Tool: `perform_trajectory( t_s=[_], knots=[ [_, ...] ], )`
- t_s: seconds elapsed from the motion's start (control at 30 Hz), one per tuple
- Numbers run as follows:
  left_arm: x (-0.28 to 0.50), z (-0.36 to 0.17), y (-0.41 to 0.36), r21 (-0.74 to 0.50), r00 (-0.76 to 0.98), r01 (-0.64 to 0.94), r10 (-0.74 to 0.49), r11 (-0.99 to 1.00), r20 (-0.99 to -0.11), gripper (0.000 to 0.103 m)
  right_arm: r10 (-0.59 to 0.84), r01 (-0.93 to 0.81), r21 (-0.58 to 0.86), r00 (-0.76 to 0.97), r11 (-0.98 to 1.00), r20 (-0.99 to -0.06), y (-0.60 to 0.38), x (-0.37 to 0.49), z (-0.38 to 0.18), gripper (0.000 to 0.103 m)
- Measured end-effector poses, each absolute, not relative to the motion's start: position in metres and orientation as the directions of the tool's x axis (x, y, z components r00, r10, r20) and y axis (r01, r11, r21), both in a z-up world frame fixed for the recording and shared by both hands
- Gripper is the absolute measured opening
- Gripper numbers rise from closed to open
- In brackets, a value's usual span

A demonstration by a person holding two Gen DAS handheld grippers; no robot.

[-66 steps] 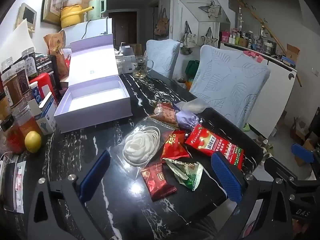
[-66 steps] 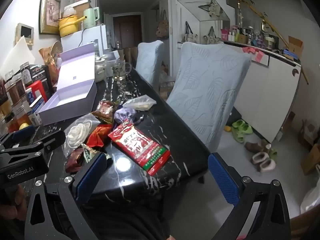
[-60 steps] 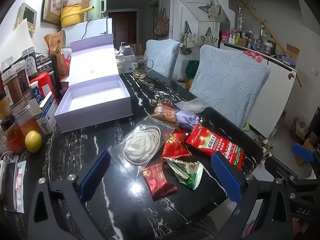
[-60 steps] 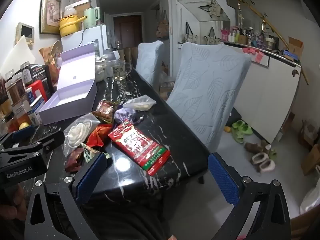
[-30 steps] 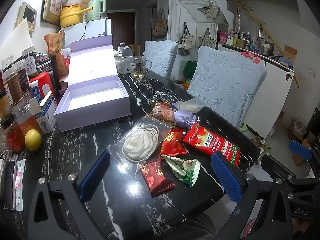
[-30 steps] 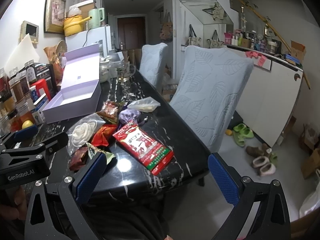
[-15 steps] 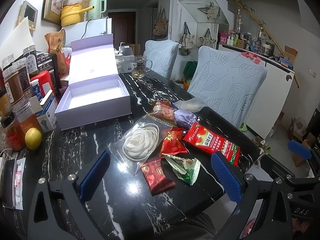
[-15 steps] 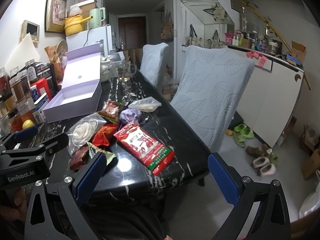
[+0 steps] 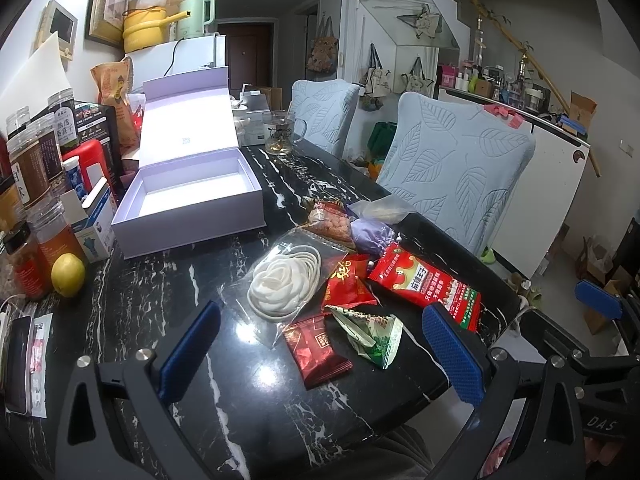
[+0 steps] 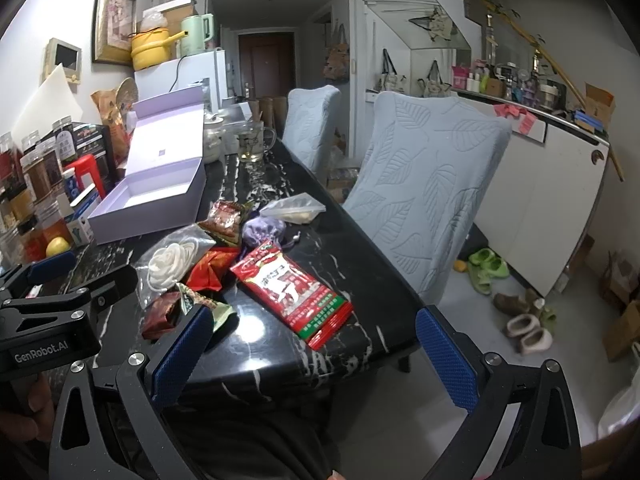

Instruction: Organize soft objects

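Snack bags lie in a heap on my black table (image 9: 132, 312), with the open purple box (image 9: 192, 196) at 11 o'clock from them. My left gripper (image 9: 320, 344) is wide open and holds nothing, above the dark red packet (image 9: 316, 350) and green packet (image 9: 374, 332). My right gripper (image 10: 312, 344) is wide open and empty too, with the long red bag (image 10: 292, 288) at 12 o'clock.
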State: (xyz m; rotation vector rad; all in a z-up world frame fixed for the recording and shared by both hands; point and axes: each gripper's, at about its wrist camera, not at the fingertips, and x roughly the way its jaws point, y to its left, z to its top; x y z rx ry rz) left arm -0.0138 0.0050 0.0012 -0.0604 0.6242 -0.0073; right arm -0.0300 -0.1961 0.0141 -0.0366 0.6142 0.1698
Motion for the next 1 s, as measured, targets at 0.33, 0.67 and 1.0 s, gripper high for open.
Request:
perform_trajectory(
  t_s=[0.33,0.67,1.0],
  knots=[
    [-0.0145,0.0017,0.0055,-0.055,0.813,-0.013,-0.021,0.998,-0.581,0.103,0.148,-0.170,0.016,0.804,0.985,-0.576,-0.1960,-0.0300,0.0143,0.103],
    [-0.0139,0.0029,0.0060,-0.053,0.813,-0.013,-0.020,0.999,-0.581,0.103,0.151,-0.174,0.015,0.804,0.985,-0.576,-0.1942,-0.0307,0.0139,0.103],
    [-0.0138,0.0037,0.0059,-0.053,0.813,-0.015,-0.019,0.998,-0.582,0.103,0.150,-0.173,0.015,0.804,0.985,-0.575,-0.1941,-0.0307,0.0139,0.103]
  ],
)
